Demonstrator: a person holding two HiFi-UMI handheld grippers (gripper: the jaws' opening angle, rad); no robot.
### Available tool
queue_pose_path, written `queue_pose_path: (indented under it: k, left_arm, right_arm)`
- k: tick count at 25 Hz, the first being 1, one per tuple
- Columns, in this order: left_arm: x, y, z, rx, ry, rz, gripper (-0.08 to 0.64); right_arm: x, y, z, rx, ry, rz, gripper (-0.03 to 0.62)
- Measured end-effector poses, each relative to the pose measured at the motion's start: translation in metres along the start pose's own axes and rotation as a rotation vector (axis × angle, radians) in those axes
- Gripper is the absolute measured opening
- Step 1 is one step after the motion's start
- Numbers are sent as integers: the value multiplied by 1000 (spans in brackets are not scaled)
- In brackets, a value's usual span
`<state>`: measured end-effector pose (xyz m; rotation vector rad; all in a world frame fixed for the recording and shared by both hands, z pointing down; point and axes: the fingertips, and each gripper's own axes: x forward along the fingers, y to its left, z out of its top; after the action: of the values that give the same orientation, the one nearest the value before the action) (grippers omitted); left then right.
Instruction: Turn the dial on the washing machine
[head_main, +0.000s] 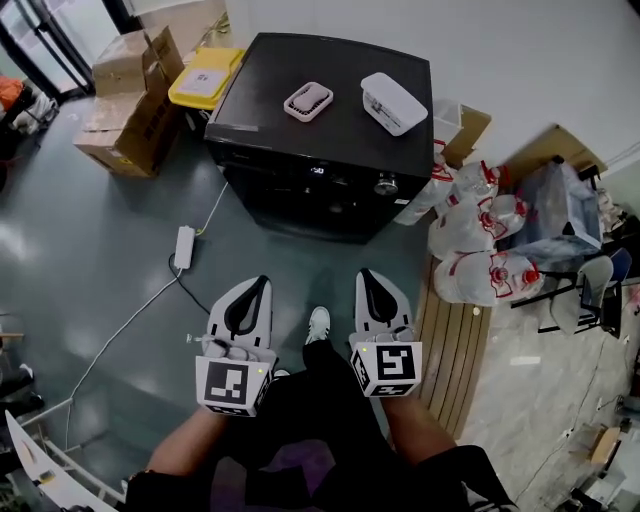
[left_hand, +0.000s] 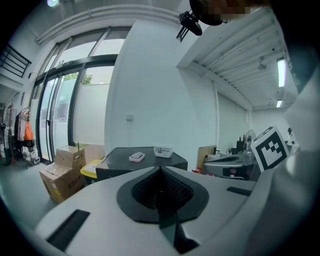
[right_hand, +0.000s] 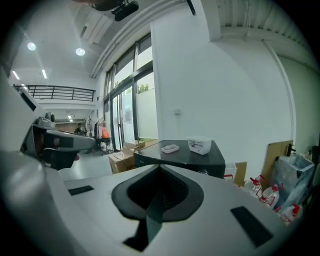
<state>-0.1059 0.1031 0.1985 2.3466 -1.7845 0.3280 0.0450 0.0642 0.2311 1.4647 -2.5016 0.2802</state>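
Note:
A black washing machine (head_main: 330, 130) stands against the white wall ahead, also in the left gripper view (left_hand: 142, 162) and the right gripper view (right_hand: 185, 156). Its silver dial (head_main: 386, 185) sits at the right of the front panel. My left gripper (head_main: 263, 281) and right gripper (head_main: 364, 273) are both shut and empty, held side by side well short of the machine, above the grey floor. The right one points roughly toward the dial side. A white shoe (head_main: 317, 325) shows between them.
On the machine's lid lie a pink soap dish (head_main: 308, 101) and a white box (head_main: 392, 102). Cardboard boxes (head_main: 135, 110) and a yellow bin (head_main: 205, 76) stand left of it. Bottles in plastic bags (head_main: 480, 245) crowd the right. A power strip (head_main: 184, 247) and cable lie on the floor.

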Motion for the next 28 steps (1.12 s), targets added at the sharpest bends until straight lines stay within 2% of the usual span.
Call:
queue_pose_path:
  k: [4,10,15,18,23,28]
  left_arm:
    - [33,-2,-3,4,40,-8,14]
    - [75,-1,3,23,27,-19,14]
    - [97,-2,-2,38,55,-39,14]
    - [116,-2,-10,37,66,-64,14]
    - [150,5,-44,-2,110,-108,14]
    - [191,13,-67,33,117,-111,14]
  right_arm:
    - [24,-28,-1,9,11,-28,14]
    - [54,-54,5,0,5,-45,15]
    - [72,-67,7,-17,1,-59,15]
    - [90,-75,-1,-22,16,-83,15]
    - [114,-81,-19,-3,47,-131,17]
    - [139,-90,-46,6,58,-166,17]
